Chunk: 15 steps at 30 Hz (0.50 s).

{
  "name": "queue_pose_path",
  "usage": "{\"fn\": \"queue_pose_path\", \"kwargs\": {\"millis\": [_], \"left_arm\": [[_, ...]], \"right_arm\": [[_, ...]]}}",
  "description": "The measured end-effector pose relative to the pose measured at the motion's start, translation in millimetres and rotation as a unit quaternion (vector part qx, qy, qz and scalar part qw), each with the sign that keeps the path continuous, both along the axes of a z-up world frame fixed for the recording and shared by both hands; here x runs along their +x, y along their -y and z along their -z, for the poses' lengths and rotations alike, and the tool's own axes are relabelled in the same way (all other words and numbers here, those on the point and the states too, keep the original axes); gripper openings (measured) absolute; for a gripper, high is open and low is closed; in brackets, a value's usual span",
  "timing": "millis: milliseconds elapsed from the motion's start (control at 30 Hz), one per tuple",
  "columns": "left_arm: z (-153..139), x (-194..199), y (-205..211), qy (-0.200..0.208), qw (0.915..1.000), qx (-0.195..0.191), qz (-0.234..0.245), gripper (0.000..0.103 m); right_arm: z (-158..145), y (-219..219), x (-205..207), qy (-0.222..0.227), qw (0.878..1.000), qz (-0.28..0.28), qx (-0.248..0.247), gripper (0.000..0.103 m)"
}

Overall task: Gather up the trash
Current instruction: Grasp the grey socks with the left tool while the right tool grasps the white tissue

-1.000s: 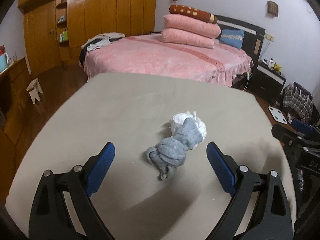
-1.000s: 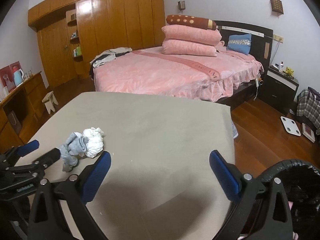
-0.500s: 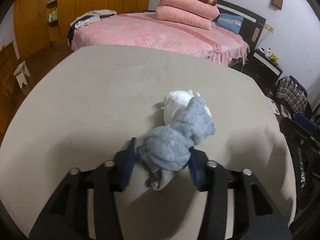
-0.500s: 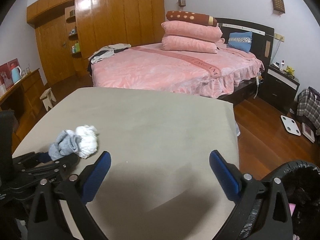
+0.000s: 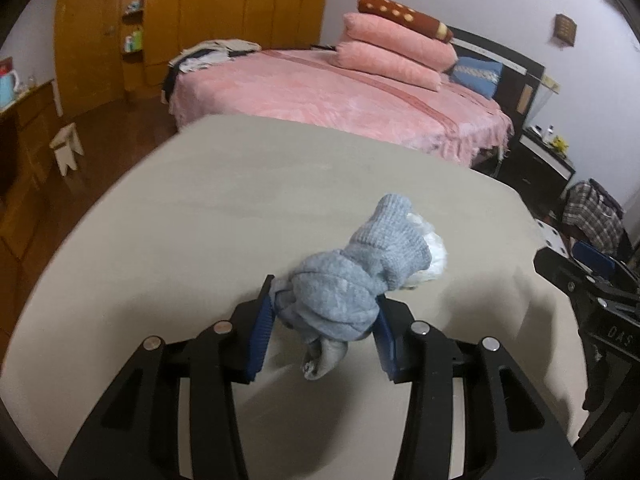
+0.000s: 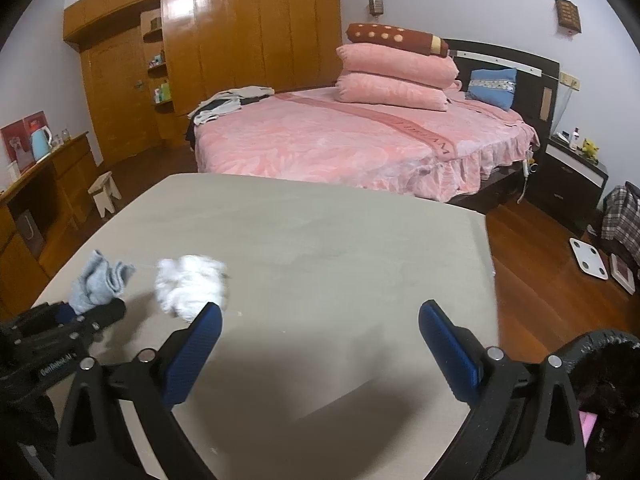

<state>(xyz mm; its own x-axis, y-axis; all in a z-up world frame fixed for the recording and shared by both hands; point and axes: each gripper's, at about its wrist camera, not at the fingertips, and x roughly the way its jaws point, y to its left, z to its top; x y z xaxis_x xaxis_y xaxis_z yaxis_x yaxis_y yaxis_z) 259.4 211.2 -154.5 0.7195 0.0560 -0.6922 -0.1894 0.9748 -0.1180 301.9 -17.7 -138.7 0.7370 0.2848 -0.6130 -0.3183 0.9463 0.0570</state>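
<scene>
Left claw (image 5: 324, 324) closed on grey sock (image 5: 344, 284), long axis pointing away

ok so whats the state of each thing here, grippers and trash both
left gripper: shut on the grey sock
grey sock: bunched, pinched between the blue pads
white wad: crumpled, loose on the table, blurred
right gripper: open, nothing between the jaws
bin: black-lined, open, at the table's right edge
table: bare beige top apart from the sock and wad
</scene>
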Motion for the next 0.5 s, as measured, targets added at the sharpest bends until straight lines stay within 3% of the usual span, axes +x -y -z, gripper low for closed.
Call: {"fn": "queue_pose_path", "kwargs": {"millis": [500], "left_arm": [[-0.3,-5.6,-62.1,-0.014,0.9975,0.040,-0.056,0.043]], "right_arm": [[20.9,-89.1,20.0,-0.025,0.997,-0.067,-0.003,0.097]]}}
